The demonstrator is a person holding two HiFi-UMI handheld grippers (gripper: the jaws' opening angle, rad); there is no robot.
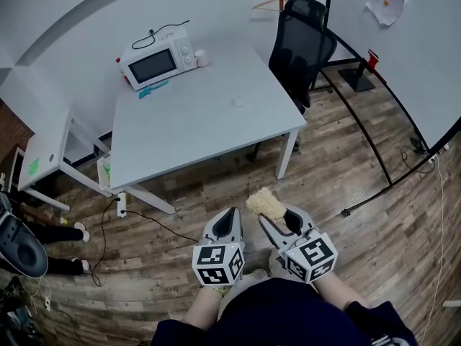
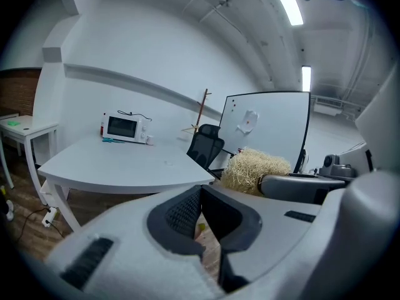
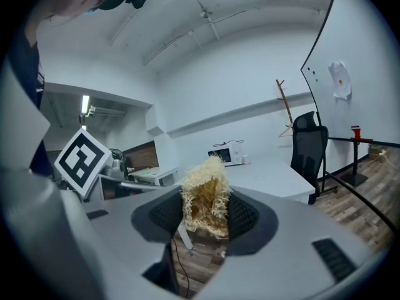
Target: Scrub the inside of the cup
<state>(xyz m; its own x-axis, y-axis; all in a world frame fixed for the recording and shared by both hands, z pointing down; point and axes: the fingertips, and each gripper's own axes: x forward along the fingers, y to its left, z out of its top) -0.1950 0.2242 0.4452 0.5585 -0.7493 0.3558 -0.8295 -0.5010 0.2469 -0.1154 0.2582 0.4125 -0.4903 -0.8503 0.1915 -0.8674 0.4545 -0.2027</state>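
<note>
Over wood floor [image 1: 338, 171] nr white table [image 1: 202, 121] w/ microwave [image 1: 155, 62]: L gripper [image 1: 232, 213] jaws together, empty; R gripper [image 1: 277, 218] jaws tight round scrubber [image 1: 265, 203]

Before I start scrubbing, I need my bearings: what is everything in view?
table: one, white, centre
microwave: one, white, table's far left corner
cup: one, pale pink, beside the microwave
teal item: one, before the microwave
office chair: one, black, table's far right
side table: one, white, left of table
whiteboard: one, white, far right
scrubber: one, straw-yellow, in right gripper
left gripper: one, grey, shut, empty
right gripper: one, grey, shut on scrubber
</note>
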